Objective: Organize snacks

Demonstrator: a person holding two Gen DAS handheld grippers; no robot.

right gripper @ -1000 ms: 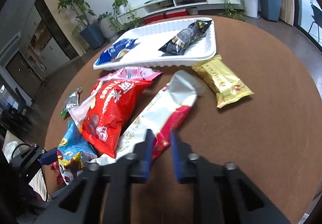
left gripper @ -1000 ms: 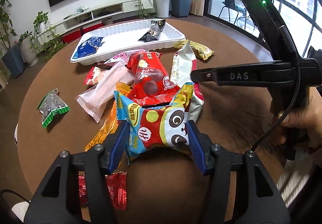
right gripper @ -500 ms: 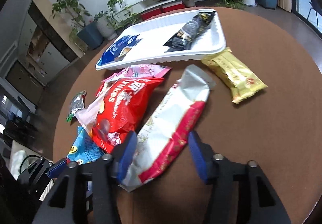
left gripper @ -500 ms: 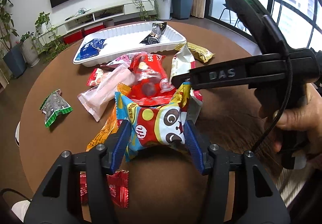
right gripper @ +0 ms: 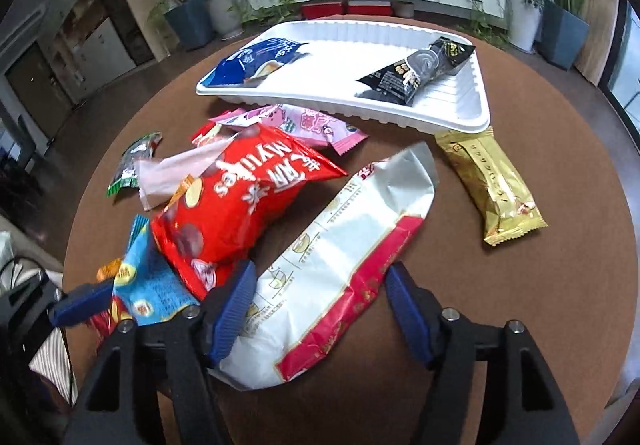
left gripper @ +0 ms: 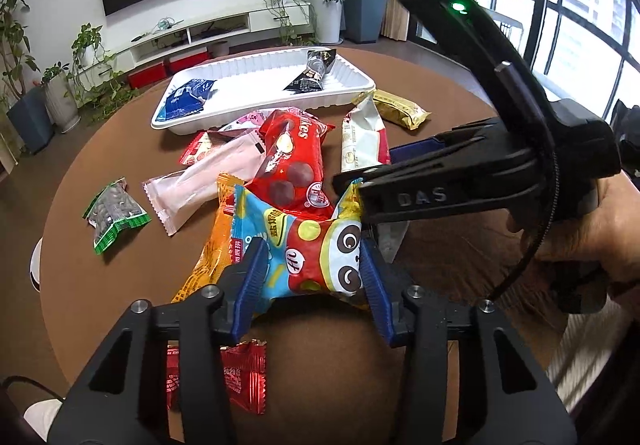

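My left gripper [left gripper: 310, 277] is shut on a blue and red panda snack bag [left gripper: 308, 245], pinched between its blue pads at the near edge of the snack pile. My right gripper [right gripper: 320, 305] is open, its jaws on either side of the near end of a long white and red packet [right gripper: 336, 265]. A red Mylikes bag [right gripper: 240, 201] lies left of that packet. A white tray [right gripper: 460, 113] at the far side holds a blue packet [right gripper: 256, 59] and a black packet [right gripper: 416, 71]. The right gripper's body [left gripper: 480, 181] crosses the left wrist view.
The round brown table [right gripper: 560, 149] also carries a gold packet [right gripper: 492, 189], a pink packet [right gripper: 308, 123], a pale pink pouch [left gripper: 208, 181], a green packet [left gripper: 116, 213], an orange packet [left gripper: 208, 261] and a small red packet [left gripper: 240, 373]. Plants and a TV cabinet stand beyond.
My right gripper has opened from nearly shut and moved forward over the white and red packet. My left gripper has kept its hold on the panda bag.
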